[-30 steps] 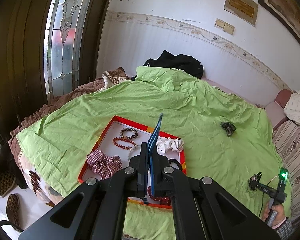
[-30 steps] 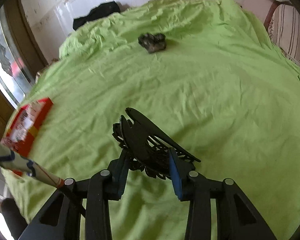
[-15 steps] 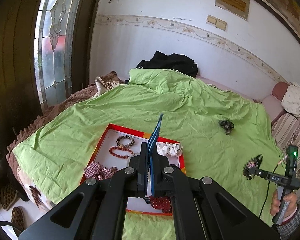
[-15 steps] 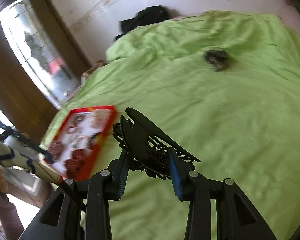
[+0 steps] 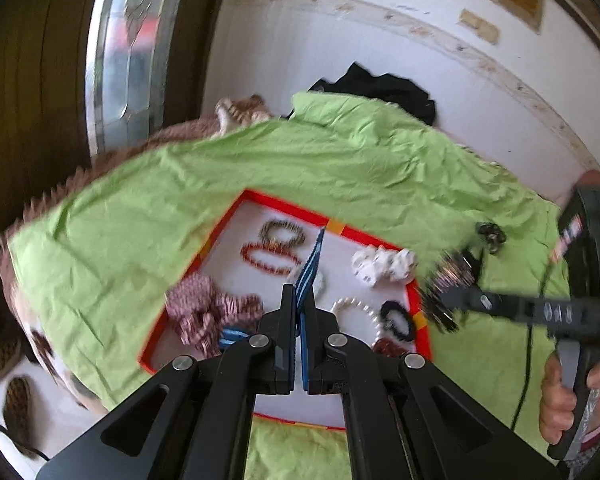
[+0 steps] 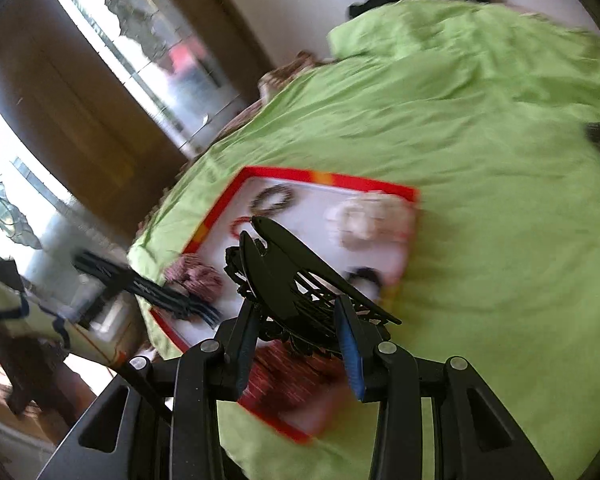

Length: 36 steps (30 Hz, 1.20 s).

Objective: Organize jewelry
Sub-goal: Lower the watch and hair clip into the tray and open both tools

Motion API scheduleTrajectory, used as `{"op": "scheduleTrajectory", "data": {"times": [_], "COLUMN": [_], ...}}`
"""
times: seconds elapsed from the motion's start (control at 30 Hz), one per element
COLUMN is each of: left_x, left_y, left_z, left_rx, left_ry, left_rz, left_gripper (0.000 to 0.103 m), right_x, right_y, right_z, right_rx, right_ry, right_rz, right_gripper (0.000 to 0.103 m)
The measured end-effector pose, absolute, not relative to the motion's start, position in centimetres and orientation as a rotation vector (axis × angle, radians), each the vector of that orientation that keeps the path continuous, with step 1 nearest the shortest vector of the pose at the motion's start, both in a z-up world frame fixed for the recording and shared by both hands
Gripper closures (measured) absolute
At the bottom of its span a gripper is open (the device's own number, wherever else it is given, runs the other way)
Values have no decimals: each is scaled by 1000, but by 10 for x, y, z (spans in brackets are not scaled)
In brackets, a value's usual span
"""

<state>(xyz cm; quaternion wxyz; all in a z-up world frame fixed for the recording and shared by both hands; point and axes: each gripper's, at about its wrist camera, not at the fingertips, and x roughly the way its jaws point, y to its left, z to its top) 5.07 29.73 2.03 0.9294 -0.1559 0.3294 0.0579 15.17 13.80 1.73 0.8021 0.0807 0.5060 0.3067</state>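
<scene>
Green sheet (image 5: 340, 168) covers the bed; white wall and a stained-glass window (image 5: 128, 52) behind. Red-rimmed tray (image 5: 228, 216) with a white floor lies near the bed's front edge, holding bead bracelets (image 5: 270, 258), a plaid scrunchie (image 5: 204, 312), a white scrunchie (image 5: 382, 264), a pearl ring and a black hair tie (image 5: 398, 318). Left tongs (image 5: 300, 320) fully closed, nothing held, tips over the tray middle. Right tongs (image 6: 300, 320) partly open, clamped on a black claw hair clip (image 6: 296, 276), over the tray's near right corner. Another dark clip (image 5: 490, 236) lies on the sheet, well apart toward the right edge. Both views motion-blurred.
</scene>
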Motion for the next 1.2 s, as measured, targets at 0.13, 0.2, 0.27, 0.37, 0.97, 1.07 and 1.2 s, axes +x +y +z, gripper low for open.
{"op": "scheduleTrajectory", "data": {"times": [0.13, 0.2, 0.27, 0.37, 0.97, 1.07, 1.2], "left_x": [56, 55, 51, 45, 31, 33, 32], "left_y": [298, 297, 299, 305, 303, 302, 310], "left_z": [-8, -14, -15, -20, -9, -10, -12], "left_rx": [-399, -407, -418, -459, -385, -350, -366], "left_ry": [698, 684, 641, 603, 469, 476, 477], "left_rz": [72, 52, 38, 10, 45, 79, 108], "left_gripper": [101, 101, 101, 98, 46, 43, 36], "right_x": [183, 194, 207, 220, 231, 221, 194], "right_y": [176, 187, 197, 207, 213, 200, 174], "right_z": [-5, -13, -21, -30, -6, 9, 24], "right_rx": [183, 171, 159, 154, 127, 138, 119], "right_ry": [1150, 1162, 1178, 1197, 1088, 1057, 1011], "right_rz": [639, 617, 596, 573, 530, 542, 538], "right_gripper": [62, 62, 62, 62, 37, 36, 35]}}
